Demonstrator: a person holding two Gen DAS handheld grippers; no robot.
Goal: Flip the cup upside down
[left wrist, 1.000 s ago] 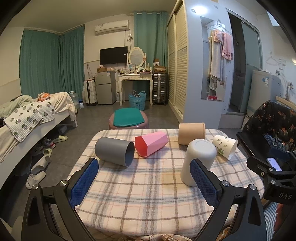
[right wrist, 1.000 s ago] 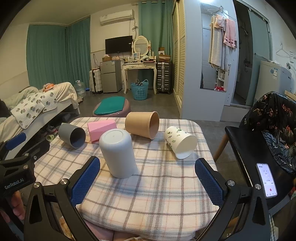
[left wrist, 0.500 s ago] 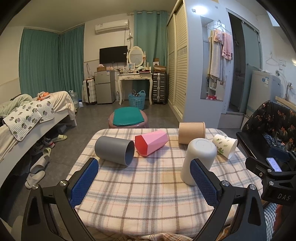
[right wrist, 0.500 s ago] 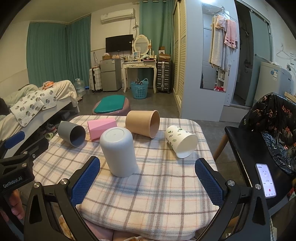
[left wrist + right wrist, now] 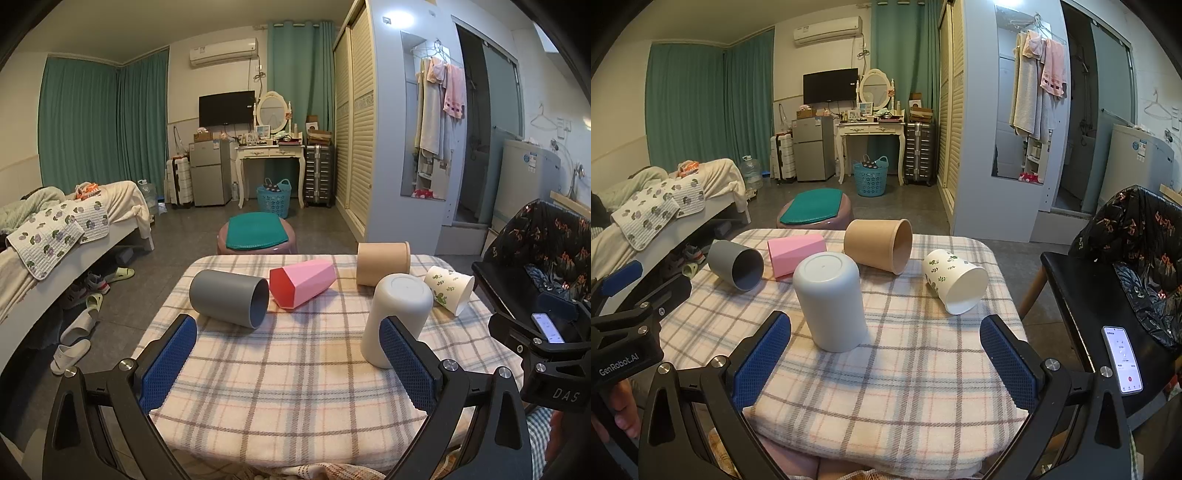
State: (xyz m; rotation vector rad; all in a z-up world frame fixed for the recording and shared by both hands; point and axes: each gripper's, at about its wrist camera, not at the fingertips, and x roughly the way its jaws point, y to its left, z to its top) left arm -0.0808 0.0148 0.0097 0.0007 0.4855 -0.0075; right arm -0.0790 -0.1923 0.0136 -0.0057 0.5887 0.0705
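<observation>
White-grey plastic, closed end up: the pale cup [image 5: 829,301] already stands mouth-down on the plaid cloth [image 5: 905,373], and I take it as my landmark. Behind it and to its left the grey cup [image 5: 736,265] and the pink faceted cup [image 5: 795,254] lie on their sides; behind it the brown paper cup [image 5: 878,245] lies mouth to the right; to its right lies the leaf-printed paper cup [image 5: 955,280], also tipped over.

My right gripper [image 5: 884,363] hangs in front of the pale cup, fingers spread wide, nothing between them. My left gripper [image 5: 288,363] is likewise spread wide and holding nothing, with the pale cup [image 5: 397,319] just past its right pad [image 5: 404,363].

I judge one flip done and a fresh reach about to start. Next I would pick a lying cup, close across its wall, lift, turn the mouth downward and set it flat. Thin paper walls may crush, so I would squeeze lightly.
</observation>
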